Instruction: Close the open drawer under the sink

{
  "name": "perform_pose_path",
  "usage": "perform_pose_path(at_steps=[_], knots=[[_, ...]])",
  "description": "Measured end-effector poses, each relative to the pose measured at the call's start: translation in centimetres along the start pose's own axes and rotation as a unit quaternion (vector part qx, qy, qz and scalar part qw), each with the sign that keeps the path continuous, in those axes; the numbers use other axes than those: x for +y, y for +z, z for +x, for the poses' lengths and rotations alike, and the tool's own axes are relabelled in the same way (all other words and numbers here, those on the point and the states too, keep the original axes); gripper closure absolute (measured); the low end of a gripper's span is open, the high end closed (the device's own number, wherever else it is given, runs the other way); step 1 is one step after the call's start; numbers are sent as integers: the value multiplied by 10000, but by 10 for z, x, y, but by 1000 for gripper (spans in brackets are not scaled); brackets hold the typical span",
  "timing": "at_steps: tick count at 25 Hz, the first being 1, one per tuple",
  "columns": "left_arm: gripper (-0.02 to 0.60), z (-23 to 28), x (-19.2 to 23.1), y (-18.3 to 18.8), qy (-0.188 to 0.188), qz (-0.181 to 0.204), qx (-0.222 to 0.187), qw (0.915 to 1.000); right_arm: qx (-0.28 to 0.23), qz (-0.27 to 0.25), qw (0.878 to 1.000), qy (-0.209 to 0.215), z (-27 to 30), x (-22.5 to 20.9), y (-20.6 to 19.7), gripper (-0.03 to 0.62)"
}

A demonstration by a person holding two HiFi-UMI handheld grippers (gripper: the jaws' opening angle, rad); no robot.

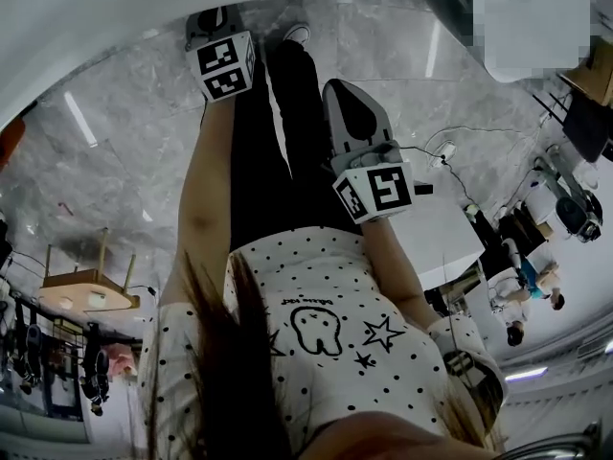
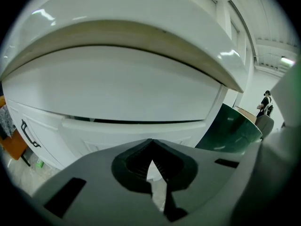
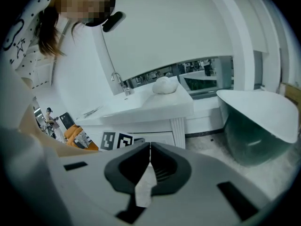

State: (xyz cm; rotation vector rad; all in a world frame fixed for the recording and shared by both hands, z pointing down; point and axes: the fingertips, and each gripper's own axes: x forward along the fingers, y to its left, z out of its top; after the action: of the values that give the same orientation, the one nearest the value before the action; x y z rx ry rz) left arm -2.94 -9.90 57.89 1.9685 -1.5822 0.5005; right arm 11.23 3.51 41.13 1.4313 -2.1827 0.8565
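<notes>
In the left gripper view a white vanity fills the frame, with the rounded sink rim [image 2: 141, 29] on top. Below it a narrow dark gap runs along the top edge of a white drawer front [image 2: 141, 128]. My left gripper [image 2: 151, 141] points at that drawer front with its jaws shut and nothing between them; I cannot tell whether it touches. My right gripper [image 3: 150, 146] is also shut and holds nothing. In the head view both grippers, left [image 1: 215, 15] and right [image 1: 337, 89], hang in front of the person's legs above the marble floor.
A dark green bathtub with a white rim [image 3: 258, 121] stands to the right. The right gripper view shows a white counter [image 3: 155, 105] with a tap [image 3: 121, 84], square markers [image 3: 117, 139] below it. A black handle [image 2: 28, 133] sits on the cabinet at left. Other people stand far off.
</notes>
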Motion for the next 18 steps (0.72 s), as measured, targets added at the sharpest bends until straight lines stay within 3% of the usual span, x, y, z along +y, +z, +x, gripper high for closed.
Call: perform_pose_path(at_steps=[6,18], knots=[[577,-19,-5,34,32,-55,-116,9999,-145,-169,9997,123,-10,14,24,579],[577,-56,2,59,57,-148,-76,9998,-307,-554,9975,308,-2,53,51,580]])
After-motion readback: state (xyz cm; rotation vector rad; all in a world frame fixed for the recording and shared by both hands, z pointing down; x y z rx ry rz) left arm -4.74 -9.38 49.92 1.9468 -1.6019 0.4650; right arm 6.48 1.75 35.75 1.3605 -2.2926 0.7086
